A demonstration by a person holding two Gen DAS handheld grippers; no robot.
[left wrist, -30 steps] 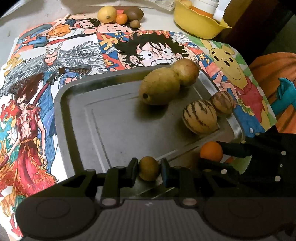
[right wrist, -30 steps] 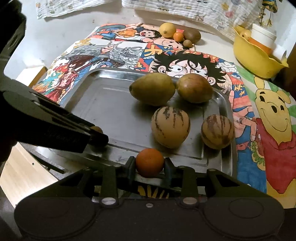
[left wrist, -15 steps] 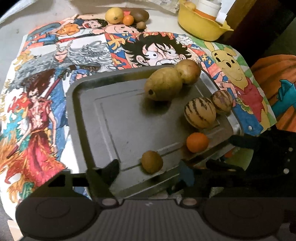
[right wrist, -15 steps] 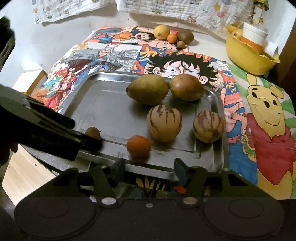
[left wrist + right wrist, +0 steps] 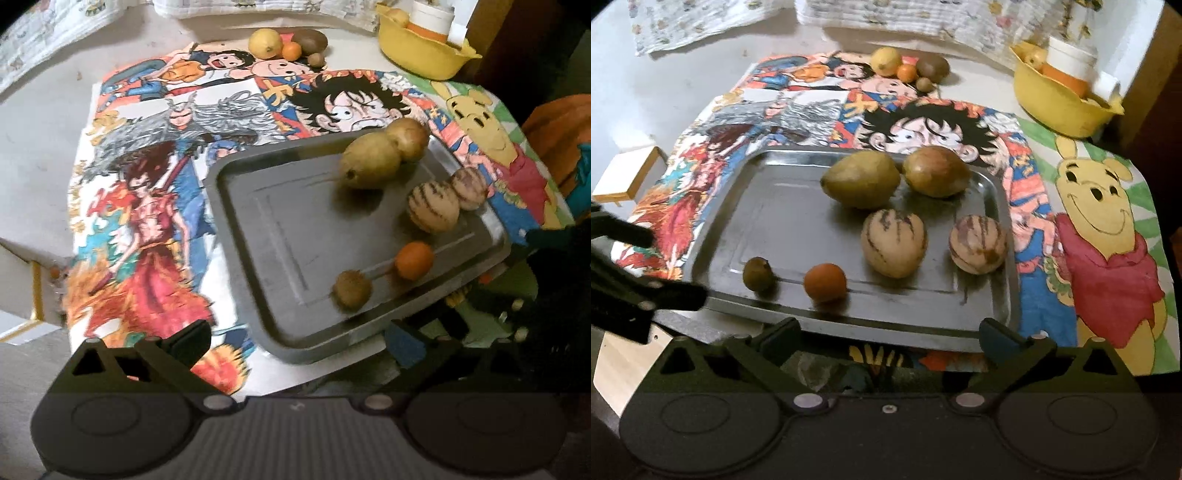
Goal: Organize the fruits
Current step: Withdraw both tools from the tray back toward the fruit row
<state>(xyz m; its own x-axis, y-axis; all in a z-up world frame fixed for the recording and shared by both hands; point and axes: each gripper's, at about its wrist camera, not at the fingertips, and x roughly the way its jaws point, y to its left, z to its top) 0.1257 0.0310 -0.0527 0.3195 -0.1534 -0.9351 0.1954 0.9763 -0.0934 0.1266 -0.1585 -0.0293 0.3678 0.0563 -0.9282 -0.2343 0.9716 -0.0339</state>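
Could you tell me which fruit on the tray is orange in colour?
The small round orange fruit near the tray's front edge; the others are green-brown or striped.

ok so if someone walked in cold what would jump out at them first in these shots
Probably the loud cartoon-printed cloth covering the table, with a grey metal tray on it. On the tray six fruits lie in pairs: two green-brown mangoes at the back, two striped cream melons mid-right, and a small orange citrus beside a small brown kiwi at the near edge. A yellow plastic bowl stands at the far right.
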